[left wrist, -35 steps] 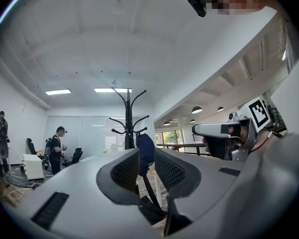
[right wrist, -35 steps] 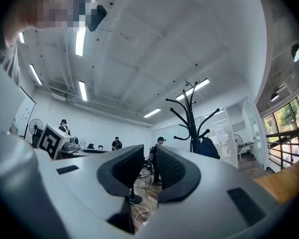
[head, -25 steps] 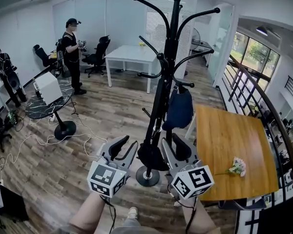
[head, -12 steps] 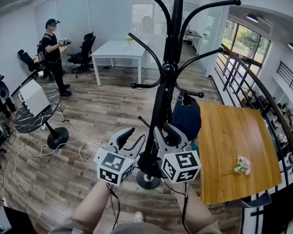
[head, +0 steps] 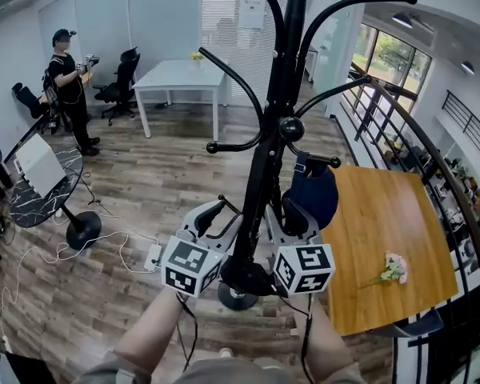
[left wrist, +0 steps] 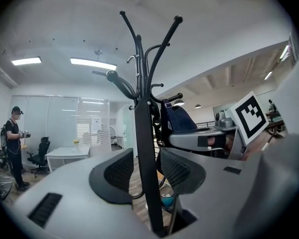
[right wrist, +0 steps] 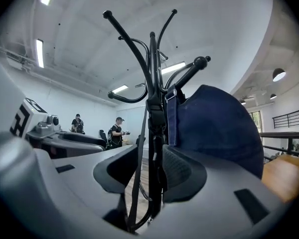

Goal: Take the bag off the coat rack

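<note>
A black coat rack (head: 266,162) stands right in front of me. A dark blue bag (head: 314,194) hangs by its strap from a short hook (head: 324,161) on the rack's right side. My left gripper (head: 222,218) is just left of the pole, its jaws opening; in the left gripper view (left wrist: 145,171) the pole (left wrist: 143,148) shows through the gap, untouched by the pads. My right gripper (head: 282,214) is just below the bag, its jaws opening too. In the right gripper view (right wrist: 150,171) a thin black strap (right wrist: 139,173) and the pole run through the gap, with the bag (right wrist: 214,128) at the right.
A wooden table (head: 384,246) with a small flower bunch (head: 392,269) stands right of the rack, a railing (head: 416,134) beyond it. The rack's round base (head: 236,296) rests on the wood floor. Cables (head: 80,250), a round black table (head: 40,186), a white table (head: 180,74) and a person (head: 68,86) are at the left.
Both grippers have come in and up close to the rack, one on each side of the pole. The left jaws have spread wider. The rack looms larger in the head view.
</note>
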The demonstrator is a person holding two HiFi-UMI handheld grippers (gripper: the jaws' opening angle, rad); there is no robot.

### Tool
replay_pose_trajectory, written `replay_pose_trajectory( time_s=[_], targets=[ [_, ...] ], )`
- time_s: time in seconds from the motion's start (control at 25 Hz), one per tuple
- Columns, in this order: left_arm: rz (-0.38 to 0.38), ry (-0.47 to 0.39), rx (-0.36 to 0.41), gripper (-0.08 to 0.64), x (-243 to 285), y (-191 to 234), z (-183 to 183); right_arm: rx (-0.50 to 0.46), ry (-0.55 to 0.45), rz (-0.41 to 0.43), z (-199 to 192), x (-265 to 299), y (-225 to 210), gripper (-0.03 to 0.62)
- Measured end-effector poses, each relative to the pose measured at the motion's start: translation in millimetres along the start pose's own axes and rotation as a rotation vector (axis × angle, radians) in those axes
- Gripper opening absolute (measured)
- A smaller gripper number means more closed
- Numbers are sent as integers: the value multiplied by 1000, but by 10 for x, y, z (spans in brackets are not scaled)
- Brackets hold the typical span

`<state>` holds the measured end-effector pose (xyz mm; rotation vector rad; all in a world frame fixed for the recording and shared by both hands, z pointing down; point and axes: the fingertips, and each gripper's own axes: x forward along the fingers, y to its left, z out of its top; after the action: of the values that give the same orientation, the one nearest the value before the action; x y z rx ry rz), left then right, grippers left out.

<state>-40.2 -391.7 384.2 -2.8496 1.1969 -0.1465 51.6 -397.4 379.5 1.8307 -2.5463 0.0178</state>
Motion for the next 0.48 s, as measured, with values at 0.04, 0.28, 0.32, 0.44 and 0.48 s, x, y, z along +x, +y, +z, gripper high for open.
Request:
replay_pose_trajectory(
  time_s=[0.04, 0.28, 0.32, 0.44, 0.48],
  targets=[
    [-7, -2, -1, 176, 43, -7, -9, -13, 6, -4, -22, 16, -29, 156],
    [-21, 16, -13, 186, 327, -111, -15, -54, 20, -4, -8, 91, -199, 193],
    [-17, 22, -16, 188, 362, -103, -33, -63, 23, 1, -9, 122, -201, 198],
    [1, 47, -27, 201, 457, -66, -110, -94, 43, 20, -44, 216, -204, 214],
    [7, 59, -30, 207, 492, -62, -145, -100, 51, 28, -66, 248, -210, 219]
  ],
)
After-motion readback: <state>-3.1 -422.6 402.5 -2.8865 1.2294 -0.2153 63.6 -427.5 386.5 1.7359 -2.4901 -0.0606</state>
